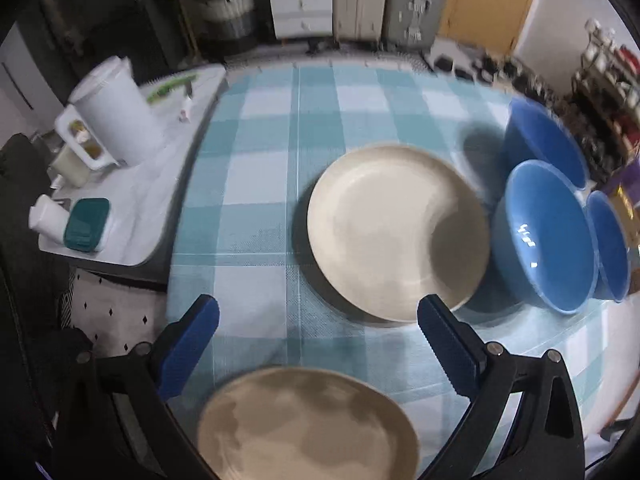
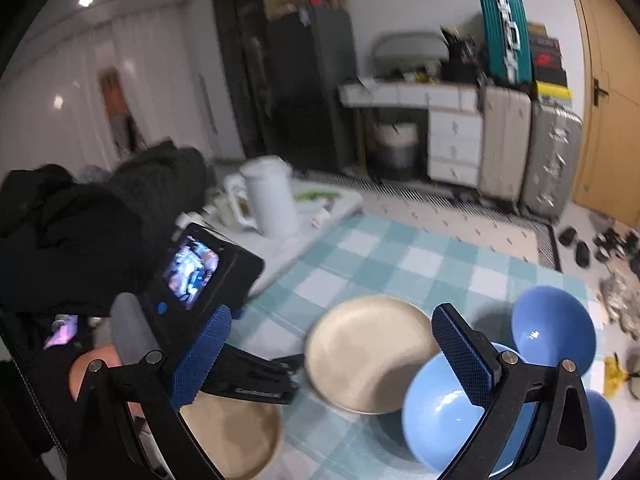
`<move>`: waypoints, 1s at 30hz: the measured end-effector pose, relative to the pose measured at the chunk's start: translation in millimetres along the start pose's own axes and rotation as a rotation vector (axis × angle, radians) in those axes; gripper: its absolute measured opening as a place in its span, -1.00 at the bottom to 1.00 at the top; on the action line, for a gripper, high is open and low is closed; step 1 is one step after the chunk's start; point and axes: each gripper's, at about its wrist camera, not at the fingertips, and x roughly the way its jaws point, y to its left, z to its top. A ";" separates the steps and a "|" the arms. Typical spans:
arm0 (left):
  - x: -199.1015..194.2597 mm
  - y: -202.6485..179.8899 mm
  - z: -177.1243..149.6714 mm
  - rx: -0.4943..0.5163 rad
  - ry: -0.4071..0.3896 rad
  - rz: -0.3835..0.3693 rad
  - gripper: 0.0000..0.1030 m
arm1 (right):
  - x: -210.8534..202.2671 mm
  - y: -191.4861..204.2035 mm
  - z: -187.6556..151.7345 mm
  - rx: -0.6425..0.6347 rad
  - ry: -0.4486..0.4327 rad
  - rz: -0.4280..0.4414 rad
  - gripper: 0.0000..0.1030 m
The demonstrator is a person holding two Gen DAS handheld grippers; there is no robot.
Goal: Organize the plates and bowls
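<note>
**Risk check: plates and bowls unstacked, both grippers empty**

Left gripper (image 1: 318, 344): jaws wide apart, holding nothing, above the near plate (image 1: 308, 424) at the desk's front. A low approach could push that plate off the edge. Right gripper (image 2: 332, 356): jaws equally wide, empty, over the middle bowl (image 2: 440, 412). Beyond lies the far plate (image 1: 398, 232), flat on the checked desk (image 1: 280, 128). Three blue bowls crowd its right side; the far bowl (image 1: 544, 140) appears tilted. A thin-rim pinch may slip, and a knock could topple neighbours.
</note>
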 end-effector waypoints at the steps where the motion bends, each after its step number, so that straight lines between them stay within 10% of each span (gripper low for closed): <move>1: 11.6 4.5 5.0 -0.013 0.032 -0.003 0.95 | 8.8 -5.2 1.2 0.014 0.019 0.003 0.99; 19: 93.8 14.4 36.2 -0.028 0.182 -0.029 0.92 | 142.8 -69.2 20.7 0.066 0.316 -0.107 0.99; 30: 99.2 16.6 35.3 0.009 0.157 -0.020 0.28 | 170.2 -68.2 13.3 0.035 0.378 -0.134 0.99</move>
